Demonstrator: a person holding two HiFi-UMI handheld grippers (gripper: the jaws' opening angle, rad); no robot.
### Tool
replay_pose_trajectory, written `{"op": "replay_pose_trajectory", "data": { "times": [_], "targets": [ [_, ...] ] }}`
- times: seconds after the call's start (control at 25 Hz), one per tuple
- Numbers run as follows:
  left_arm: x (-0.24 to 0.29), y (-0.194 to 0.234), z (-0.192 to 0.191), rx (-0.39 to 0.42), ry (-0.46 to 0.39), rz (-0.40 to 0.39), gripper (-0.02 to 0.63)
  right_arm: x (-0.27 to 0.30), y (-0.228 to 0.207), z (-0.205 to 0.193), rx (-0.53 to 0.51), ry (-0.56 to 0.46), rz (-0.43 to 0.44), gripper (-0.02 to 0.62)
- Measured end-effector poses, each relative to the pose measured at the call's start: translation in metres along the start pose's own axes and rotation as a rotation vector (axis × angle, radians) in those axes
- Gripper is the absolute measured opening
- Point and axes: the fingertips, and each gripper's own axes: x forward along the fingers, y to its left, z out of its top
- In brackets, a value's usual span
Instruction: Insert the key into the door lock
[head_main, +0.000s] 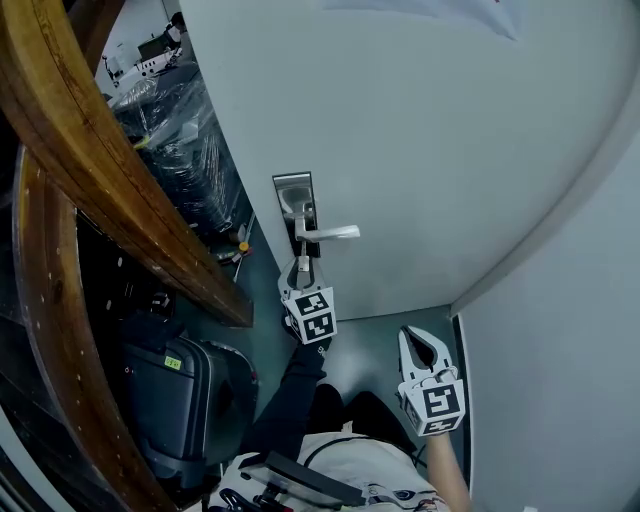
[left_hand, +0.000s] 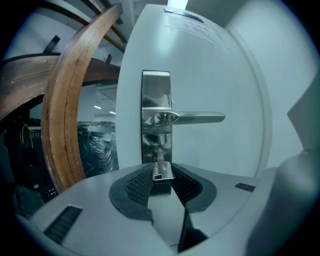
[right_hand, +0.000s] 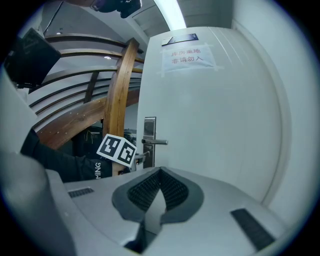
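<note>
The left gripper (left_hand: 162, 176) is found clenched on the key (left_hand: 162, 170), the key's flat metal head being pinched between the ribbed pads (left_hand: 137, 186) so that the blade projects forward along the line of the jaws. The blade is presented to the keyhole (left_hand: 157, 152) in the lower part of the steel lock plate (left_hand: 156, 90), directly beneath the lever handle (left_hand: 195, 118). The tip is seen at the mouth of the keyhole; how far it has entered cannot be determined. The grip on the head alone is judged deliberate, since it leaves the whole blade free to go in. In the head view the left gripper (head_main: 301, 268) is seen raised at the plate on the grey door (head_main: 430, 150), close under the handle. The right gripper (head_main: 414, 342) is held low and well apart from the lock, near the wall to the right; its jaws are pressed together with nothing between them, and it is judged to be parked clear of the work. The insertion is judged to be at its start or under way, with straight alignment the main requirement. A wooden beam (head_main: 100, 170) and a dark suitcase (head_main: 185, 400) stand to the left of the door.
</note>
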Motion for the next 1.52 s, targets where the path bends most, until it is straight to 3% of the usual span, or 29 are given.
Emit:
{"op": "replay_pose_trajectory", "data": {
  "times": [0.92,1.52],
  "targets": [
    [0.018,0.0,0.003,0.01,0.042,0.012,0.118,0.017,-0.001,-0.014,0.012,0.014,0.001,0.005],
    [0.053,0.005,0.003,0.073,0.083,0.024,0.118,0.007,-0.01,-0.036,0.055,0.047,-0.05,0.005]
  ]
}}
